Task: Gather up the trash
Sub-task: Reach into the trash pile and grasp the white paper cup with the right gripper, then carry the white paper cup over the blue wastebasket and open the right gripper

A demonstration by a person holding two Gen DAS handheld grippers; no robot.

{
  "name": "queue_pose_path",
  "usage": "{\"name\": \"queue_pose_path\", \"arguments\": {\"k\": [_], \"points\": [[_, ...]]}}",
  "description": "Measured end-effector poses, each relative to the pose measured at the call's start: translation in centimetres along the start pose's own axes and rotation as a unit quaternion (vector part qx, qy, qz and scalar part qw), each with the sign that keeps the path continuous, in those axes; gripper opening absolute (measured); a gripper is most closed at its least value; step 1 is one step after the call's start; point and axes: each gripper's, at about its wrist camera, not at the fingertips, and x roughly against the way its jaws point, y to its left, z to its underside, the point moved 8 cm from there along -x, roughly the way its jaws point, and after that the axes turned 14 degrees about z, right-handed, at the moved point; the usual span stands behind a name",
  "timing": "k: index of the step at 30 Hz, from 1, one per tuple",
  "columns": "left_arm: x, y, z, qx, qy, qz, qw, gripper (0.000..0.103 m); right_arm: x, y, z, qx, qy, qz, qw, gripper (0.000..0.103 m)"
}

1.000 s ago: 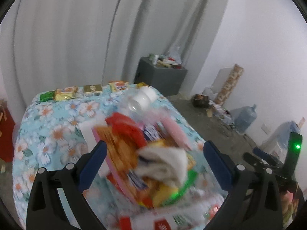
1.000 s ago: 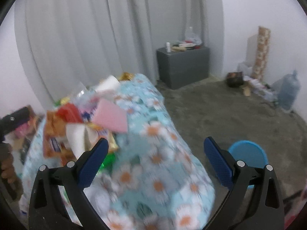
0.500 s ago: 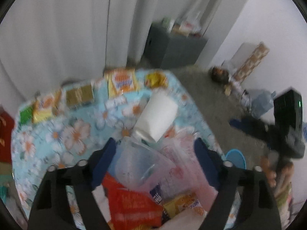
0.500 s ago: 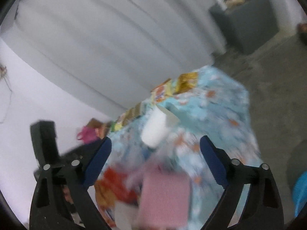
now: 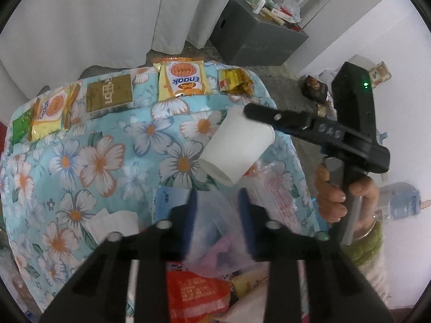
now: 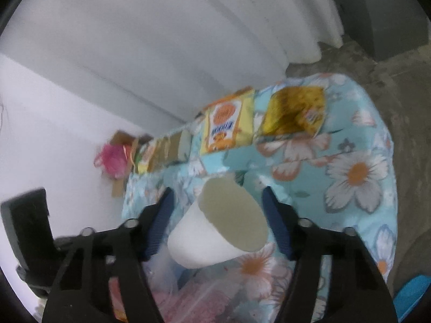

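We hold the right gripper astride the white paper cup; the cup lies on its side on the floral surface, its mouth turned toward the far edge and its long axis roughly in line with the gripper's reach; the jaws are closing, with the cup between them and both pads apart from its wall, so nothing is gripped yet. The right gripper is the nearer one to the cup. We hold the left gripper over the litter pile at the near edge; its jaws are closing on a clear plastic bag, and the film fills the gap, though blur hides whether it is pinched. Snack packets line the far edge, well apart from both grippers.
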Motion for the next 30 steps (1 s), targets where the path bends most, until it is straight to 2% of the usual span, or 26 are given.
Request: {"name": "queue_pose_path", "arguments": {"k": [1, 5, 10, 16, 21, 26, 30], "points": [[0.1, 0.0, 0.1, -0.002, 0.002, 0.001, 1.0, 0.016, 0.2, 0.3, 0.5, 0.008, 0.007, -0.002, 1.0, 0.043], [0.6, -0.4, 0.6, -0.016, 0.0, 0.0, 0.9999, 0.01, 0.7, 0.8, 1.2, 0.026, 0.015, -0.003, 1.0, 0.014], [1.8, -0.7, 0.7, -0.043, -0.024, -0.019, 0.9986, 0.007, 2.6, 1.1, 1.4, 0.029, -0.003, -0.007, 1.0, 0.005], [5.4, -2.1, 0.5, -0.073, -0.084, -0.029, 0.9933, 0.007, 5.8, 2.0, 0.4, 0.012, -0.049, 0.009, 0.999, 0.004], [9.0, -4.8, 0.7, -0.106, -0.134, -0.027, 0.9849, 0.007, 12.9, 1.4, 1.6, 0.003, -0.11, 0.029, 0.994, 0.004], [10.4, -10.2, 2.0, -0.153, -0.161, 0.011, 0.975, 0.007, 20.9, 0.1, 5.4, -0.006, -0.17, 0.055, 0.984, 0.004], [8.0, -15.6, 3.9, -0.196, -0.15, 0.046, 0.968, 0.007, 26.4, -2.9, 10.5, -0.028, -0.199, 0.102, 0.974, 0.004]]}}
